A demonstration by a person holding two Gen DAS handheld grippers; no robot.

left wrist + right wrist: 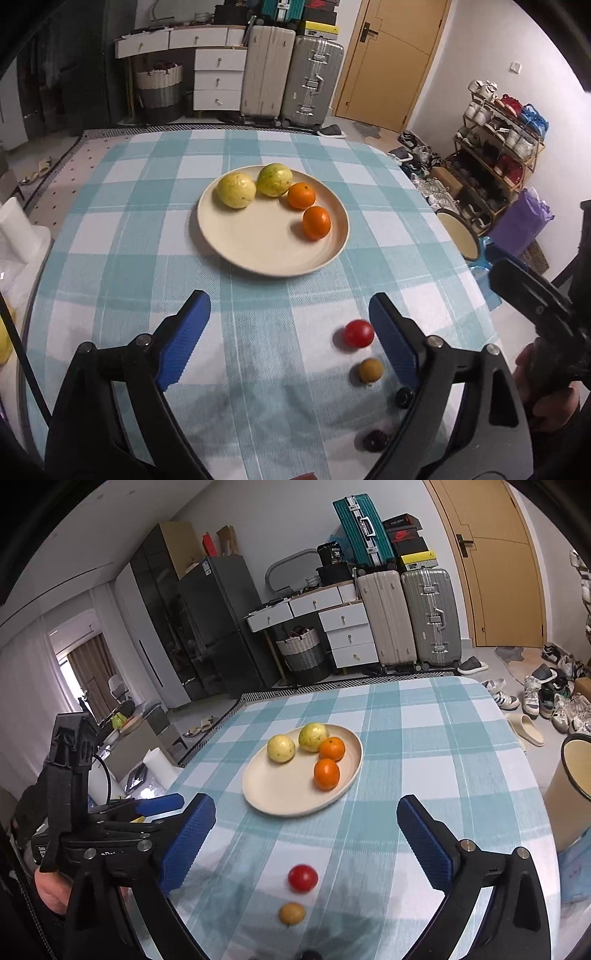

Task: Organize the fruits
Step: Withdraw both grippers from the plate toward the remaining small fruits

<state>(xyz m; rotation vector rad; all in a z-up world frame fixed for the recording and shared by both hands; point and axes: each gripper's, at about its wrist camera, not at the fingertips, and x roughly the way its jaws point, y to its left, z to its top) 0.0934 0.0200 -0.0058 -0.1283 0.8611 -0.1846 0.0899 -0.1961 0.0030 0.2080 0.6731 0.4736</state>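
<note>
blue ribbed pads tip both tools, and both sets of tongs stand wide apart with nothing between them; the left gripper (290,319) hangs over bare checked tablecloth (147,229) at the near edge, the right gripper (306,821) a little to its right and seemingly higher; nearest of all, two small dark fruits (375,439) lie by the left gripper's right finger, too blurred to name; just beyond them a small brown fruit (291,912) and then a red cherry tomato (303,877) sit in a loose line on the cloth, apart from one another; in the right wrist view that line falls between the spread fingers, so my guess is that this tool is being readied for the small fruit; farther on, mid-table, a cream plate (280,794) holds two yellow-green guavas (281,748) at its far left and two oranges (327,773) along its right, leaving its near half free, probably room for the loose pieces; beyond the table stand suitcases (410,616) and a white drawer unit (347,635).
</note>
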